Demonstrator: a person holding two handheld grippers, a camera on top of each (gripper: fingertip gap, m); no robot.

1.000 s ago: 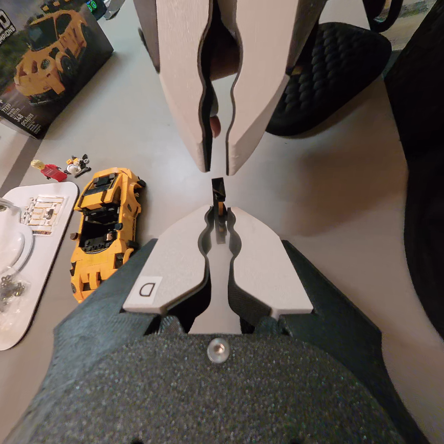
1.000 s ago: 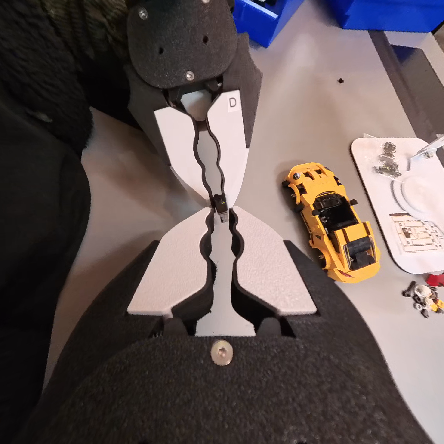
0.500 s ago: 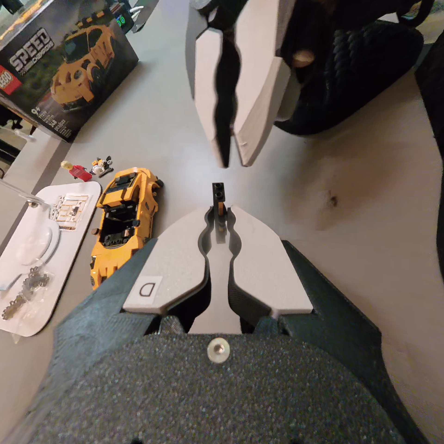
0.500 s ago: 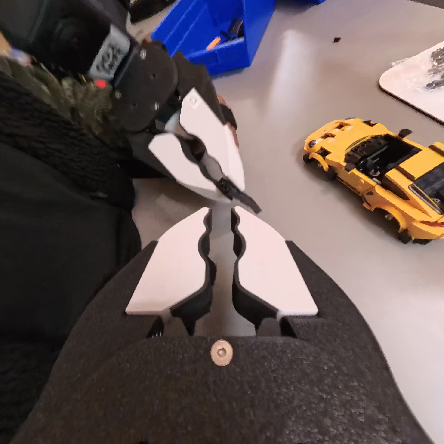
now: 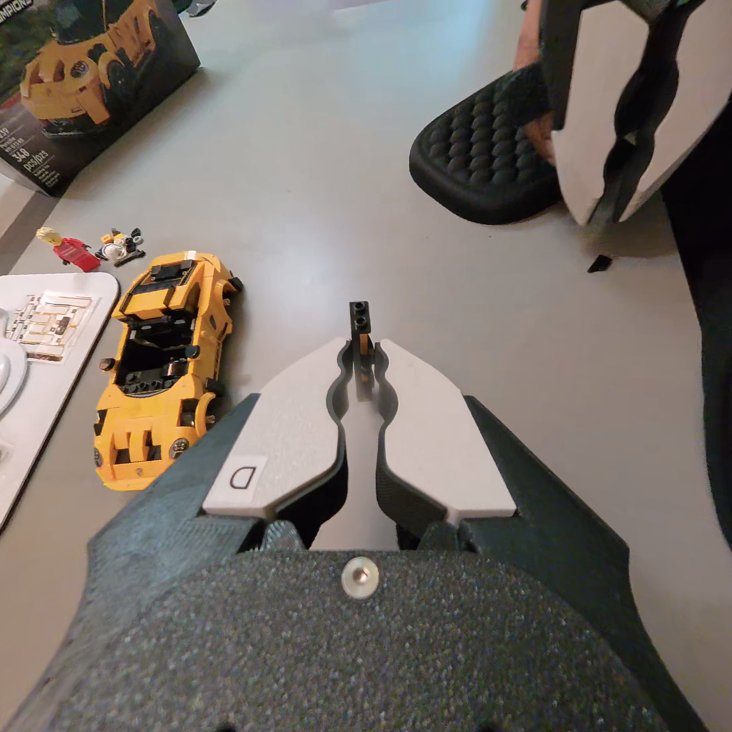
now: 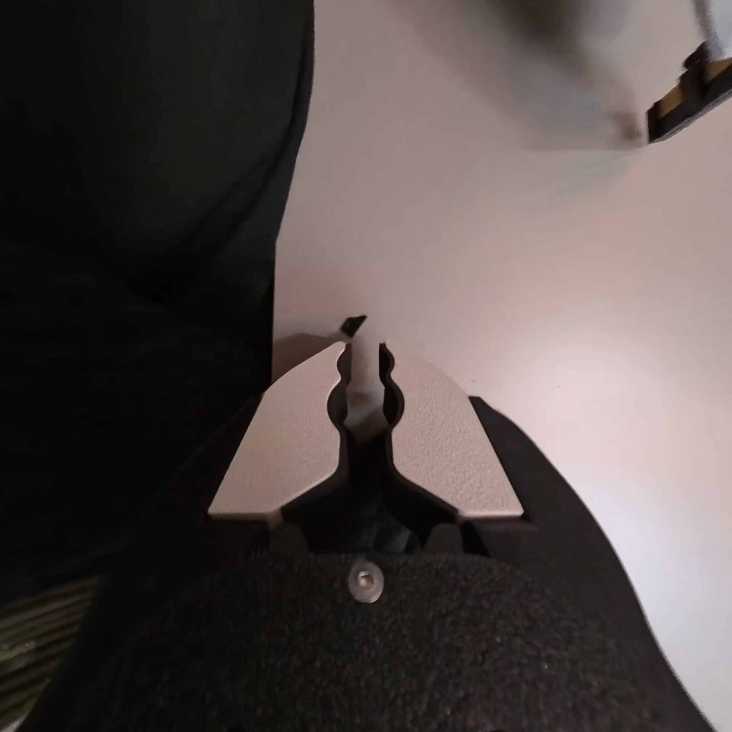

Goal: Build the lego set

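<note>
The left gripper is pinching a black-and-yellow piece; the right gripper, slightly parted and empty, is hovering near the table edge, beside a small black piece.

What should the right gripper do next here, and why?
Probably shift the right gripper sideways to straddle the black piece: its jaws are open and empty, the piece lies just off one tip, and the left gripper holds the assembly.

Beside the glossy plastic yellow car, the smooth grey tabletop is showing a soft sheen; the matt white fingers are looking grainy, their black housing rough.
</note>
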